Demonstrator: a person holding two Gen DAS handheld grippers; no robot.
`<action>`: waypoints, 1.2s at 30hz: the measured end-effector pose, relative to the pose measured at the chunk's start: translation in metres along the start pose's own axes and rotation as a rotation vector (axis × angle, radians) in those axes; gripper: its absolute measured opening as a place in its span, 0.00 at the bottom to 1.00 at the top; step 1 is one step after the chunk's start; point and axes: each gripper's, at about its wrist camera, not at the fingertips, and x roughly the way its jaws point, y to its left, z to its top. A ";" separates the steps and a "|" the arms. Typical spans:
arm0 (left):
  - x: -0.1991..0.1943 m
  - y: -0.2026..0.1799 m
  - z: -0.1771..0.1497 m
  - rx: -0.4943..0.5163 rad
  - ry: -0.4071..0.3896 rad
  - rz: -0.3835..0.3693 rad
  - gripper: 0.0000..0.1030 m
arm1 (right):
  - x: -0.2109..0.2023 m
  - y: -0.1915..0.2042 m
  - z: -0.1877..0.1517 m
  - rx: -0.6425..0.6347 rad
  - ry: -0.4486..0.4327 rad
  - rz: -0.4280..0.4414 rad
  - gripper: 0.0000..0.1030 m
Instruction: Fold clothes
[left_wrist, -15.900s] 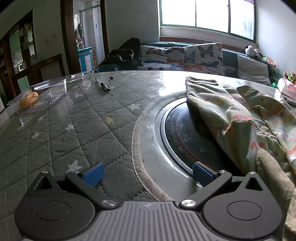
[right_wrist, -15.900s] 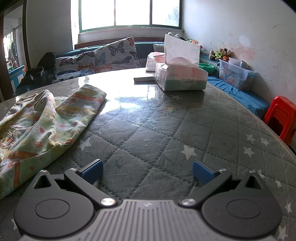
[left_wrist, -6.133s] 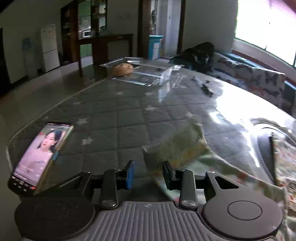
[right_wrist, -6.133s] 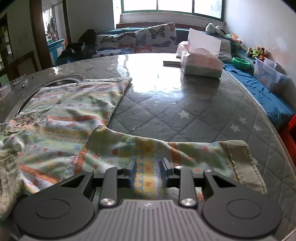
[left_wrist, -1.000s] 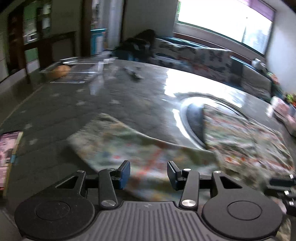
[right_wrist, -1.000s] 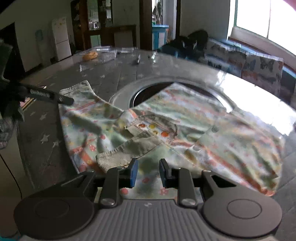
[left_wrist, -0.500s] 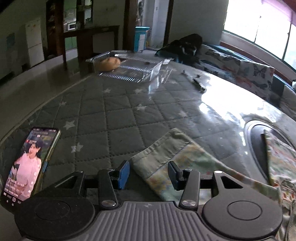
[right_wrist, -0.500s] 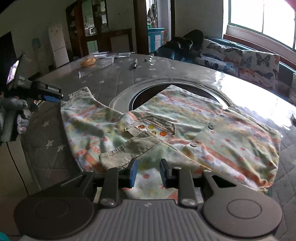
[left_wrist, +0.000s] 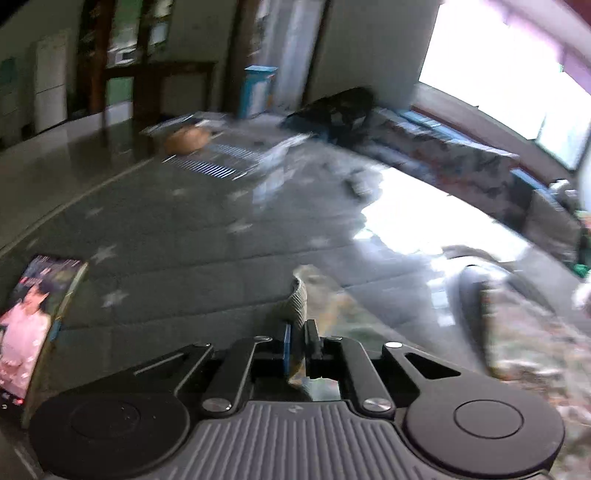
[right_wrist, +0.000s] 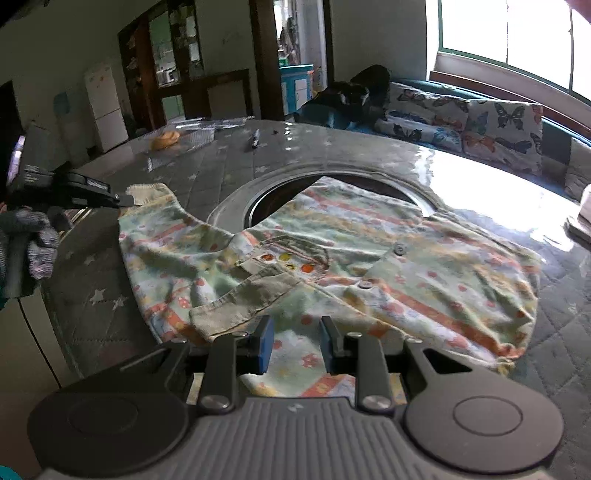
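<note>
A small patterned shirt (right_wrist: 351, 254) with green, orange and yellow stripes lies spread face up on the round table, partly over the table's dark centre ring (right_wrist: 255, 199). My left gripper (left_wrist: 297, 349) is shut on the ribbed cuff (left_wrist: 297, 302) of the shirt's left sleeve; in the right wrist view it (right_wrist: 122, 199) holds that cuff (right_wrist: 147, 192) at the far left. My right gripper (right_wrist: 293, 345) hovers over the shirt's near hem, its jaws a little apart and holding nothing.
A phone (left_wrist: 33, 325) with a lit screen lies at the table's left edge. A clear plastic tray with a bun (left_wrist: 186, 140) and a pen (right_wrist: 255, 139) sit at the far side. A sofa with butterfly cushions (right_wrist: 480, 125) runs behind the table.
My left gripper has closed on the sleeve cuff and lifted it; its view is now blurred by motion. My right gripper has stayed over the hem, jaws slightly wider.
</note>
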 end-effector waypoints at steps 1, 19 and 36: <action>-0.004 -0.008 0.001 0.008 -0.006 -0.027 0.07 | -0.002 -0.003 -0.001 0.009 -0.005 -0.005 0.25; -0.020 -0.174 -0.049 0.206 0.075 -0.547 0.07 | -0.048 -0.075 -0.023 0.237 -0.107 -0.179 0.25; -0.011 -0.149 -0.079 0.308 0.175 -0.468 0.35 | -0.020 -0.078 -0.032 0.263 -0.009 -0.126 0.25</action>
